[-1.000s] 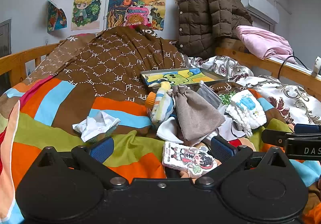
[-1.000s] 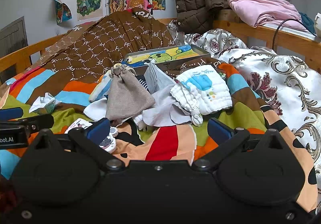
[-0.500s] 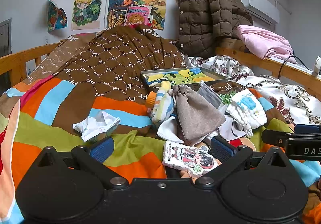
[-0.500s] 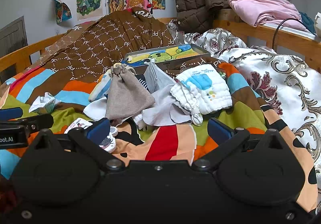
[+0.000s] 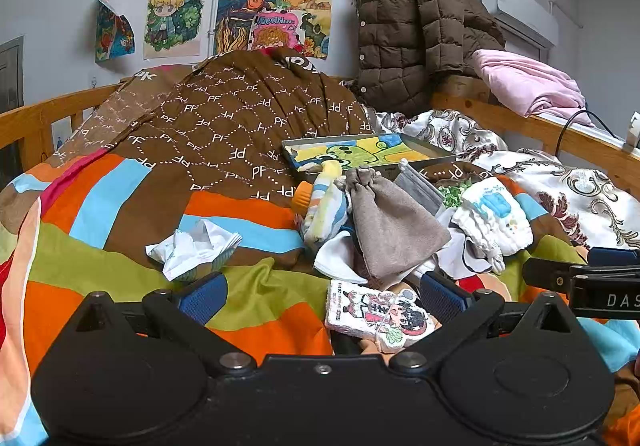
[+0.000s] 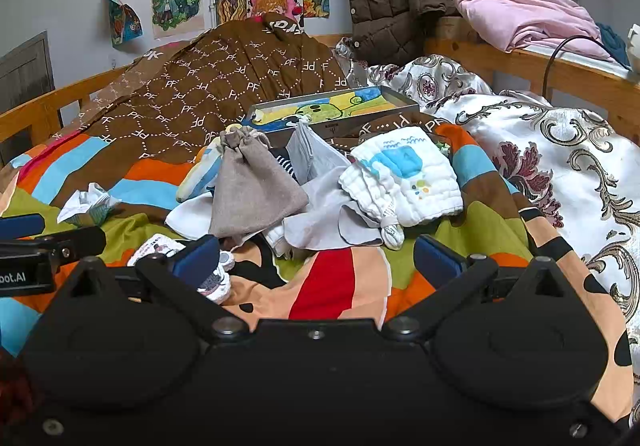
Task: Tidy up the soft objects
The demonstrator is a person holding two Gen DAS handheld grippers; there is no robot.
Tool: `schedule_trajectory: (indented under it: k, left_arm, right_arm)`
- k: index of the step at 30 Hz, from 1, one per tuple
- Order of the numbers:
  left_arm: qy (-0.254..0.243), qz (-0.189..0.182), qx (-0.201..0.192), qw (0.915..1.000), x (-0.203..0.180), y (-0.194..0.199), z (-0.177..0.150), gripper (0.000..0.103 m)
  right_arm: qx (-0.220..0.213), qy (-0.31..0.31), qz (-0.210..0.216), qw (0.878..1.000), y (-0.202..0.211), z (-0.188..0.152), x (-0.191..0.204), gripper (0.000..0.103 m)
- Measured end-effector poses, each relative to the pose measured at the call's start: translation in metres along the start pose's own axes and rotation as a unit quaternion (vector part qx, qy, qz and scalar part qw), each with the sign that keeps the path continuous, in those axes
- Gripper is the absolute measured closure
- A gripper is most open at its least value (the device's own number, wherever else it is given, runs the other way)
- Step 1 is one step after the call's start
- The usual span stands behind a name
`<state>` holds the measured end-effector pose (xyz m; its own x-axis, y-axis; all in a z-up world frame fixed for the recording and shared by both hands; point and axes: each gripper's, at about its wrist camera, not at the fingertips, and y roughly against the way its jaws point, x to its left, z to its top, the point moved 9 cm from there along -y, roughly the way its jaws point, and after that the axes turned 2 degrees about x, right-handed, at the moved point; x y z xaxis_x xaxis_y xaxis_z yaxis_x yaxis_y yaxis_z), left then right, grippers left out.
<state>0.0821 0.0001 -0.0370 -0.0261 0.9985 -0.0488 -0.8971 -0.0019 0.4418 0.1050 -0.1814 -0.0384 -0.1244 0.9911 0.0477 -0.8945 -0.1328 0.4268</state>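
A heap of soft things lies on the striped bedspread (image 5: 120,206): a grey drawstring pouch (image 5: 390,226) (image 6: 252,190), a white quilted cloth with a blue print (image 5: 496,220) (image 6: 404,176), a striped plush toy (image 5: 324,206), grey cloths (image 6: 320,218) and a cartoon-printed pad (image 5: 376,316) (image 6: 216,278). My left gripper (image 5: 320,296) hovers open just before the heap, the printed pad lying between its fingers. My right gripper (image 6: 316,256) is open too, low over the bedspread in front of the white cloth, holding nothing.
A shallow tray with a bright drawing (image 5: 360,152) (image 6: 324,108) lies behind the heap. A crumpled tissue pack (image 5: 196,246) (image 6: 86,204) sits to the left. A brown quilt (image 5: 240,114), a brown jacket (image 5: 416,30), wooden bed rails (image 5: 40,122) and a floral satin cover (image 6: 560,150) surround the spot.
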Motion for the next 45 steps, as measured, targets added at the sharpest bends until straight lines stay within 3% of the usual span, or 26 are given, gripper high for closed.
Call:
schedule_trajectory:
  k: [45]
  left_arm:
    - [-0.001,0.006,0.005,1.0,0.0039,-0.0028,-0.0028,0.001]
  right_arm:
    - [0.003,0.005,-0.001,1.0,-0.0024,-0.0005,-0.0004,0.0]
